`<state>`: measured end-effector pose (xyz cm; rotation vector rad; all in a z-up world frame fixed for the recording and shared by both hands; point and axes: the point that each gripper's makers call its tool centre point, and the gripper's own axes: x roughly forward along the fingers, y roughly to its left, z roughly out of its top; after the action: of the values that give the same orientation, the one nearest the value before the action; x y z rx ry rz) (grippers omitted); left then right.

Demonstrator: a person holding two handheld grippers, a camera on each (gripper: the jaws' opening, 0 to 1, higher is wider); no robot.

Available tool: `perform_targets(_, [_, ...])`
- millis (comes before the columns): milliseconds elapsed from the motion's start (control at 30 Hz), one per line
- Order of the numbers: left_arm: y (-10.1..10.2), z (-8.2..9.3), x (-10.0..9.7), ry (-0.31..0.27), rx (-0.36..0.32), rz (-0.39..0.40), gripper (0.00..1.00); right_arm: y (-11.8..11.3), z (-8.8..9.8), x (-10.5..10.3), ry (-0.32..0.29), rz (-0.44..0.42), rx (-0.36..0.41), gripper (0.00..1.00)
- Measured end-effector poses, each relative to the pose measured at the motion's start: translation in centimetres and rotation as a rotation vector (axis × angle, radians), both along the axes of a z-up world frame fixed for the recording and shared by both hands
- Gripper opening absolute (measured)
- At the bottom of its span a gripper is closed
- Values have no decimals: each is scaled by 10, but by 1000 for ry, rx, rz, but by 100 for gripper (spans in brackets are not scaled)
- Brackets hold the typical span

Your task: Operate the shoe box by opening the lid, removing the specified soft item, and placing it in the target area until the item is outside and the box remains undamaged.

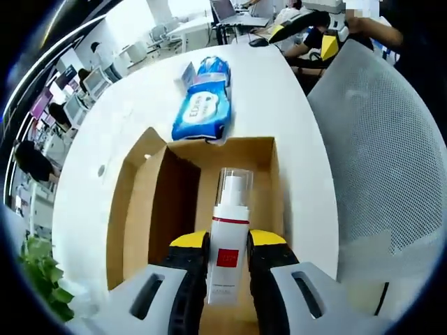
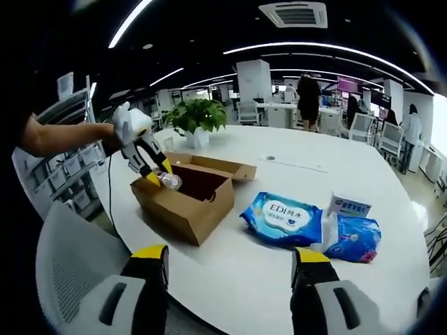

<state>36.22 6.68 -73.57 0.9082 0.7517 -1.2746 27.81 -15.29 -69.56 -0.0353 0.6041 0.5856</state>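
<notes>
A round white table (image 2: pixel 293 279) with a smooth, glossy top carries everything; a grey mesh chair back (image 1: pixel 380 139) curves against its edge just beside the box. The box (image 1: pixel 181 209) is plain brown corrugated cardboard, rectangular, open at the top, its lid flap (image 2: pixel 216 165) folded out flat along one long side and its inside walls bare.

Beyond the box's far end in the left gripper view lies a blue wipes pack (image 1: pixel 202 112), soft, glossy plastic, pillow-shaped, with a white label. Past that pack sit a crumpled blue pouch (image 2: pixel 353 239) and a small white-and-blue carton (image 2: pixel 348 205), all three close together and apart from the box. A leafy potted plant (image 2: pixel 198 118) stands on the table behind the box.

The bottle (image 1: pixel 228 237) is a slim white plastic cylinder with a red square on its label and a clear cap over a spray head. It is over the open box, clamped between the yellow-tipped jaws of the left gripper (image 1: pixel 228 252), with its cap end pointing away from the gripper. In the right gripper view that gripper (image 2: pixel 159 179) reaches into the box's top from the far side, held by a person's arm (image 2: pixel 63 138).

The right gripper (image 2: pixel 230 259) hangs over the table edge on the near side of the box, jaws spread wide, nothing between them.
</notes>
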Motion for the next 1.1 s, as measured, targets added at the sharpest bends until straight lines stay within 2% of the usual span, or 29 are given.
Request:
perform_targets(167, [-18,11,-3,-33,-42,-32,20,9,2,1,15,0,46,56])
perform_targets(367, [-38,21,-9,-63,-87,-68,20,17,11,7,29,-50,168,50])
perform_targets(500, [-49,24,-14,-69,-109,-86,20,21,12,10,37,-62,210,47])
perform_targets(833, [-74,30,-28,-78,-152,-133,20,35,8,10,72,-53,246,40])
perform_targets(1000, [-86,33,-36,-77,-173,-157,20,46,11,11,97,-52,326,35])
perform_targets(1100, [-94,34,-42,-80,-188,-174,20,52,12,12,103,-45,347,35])
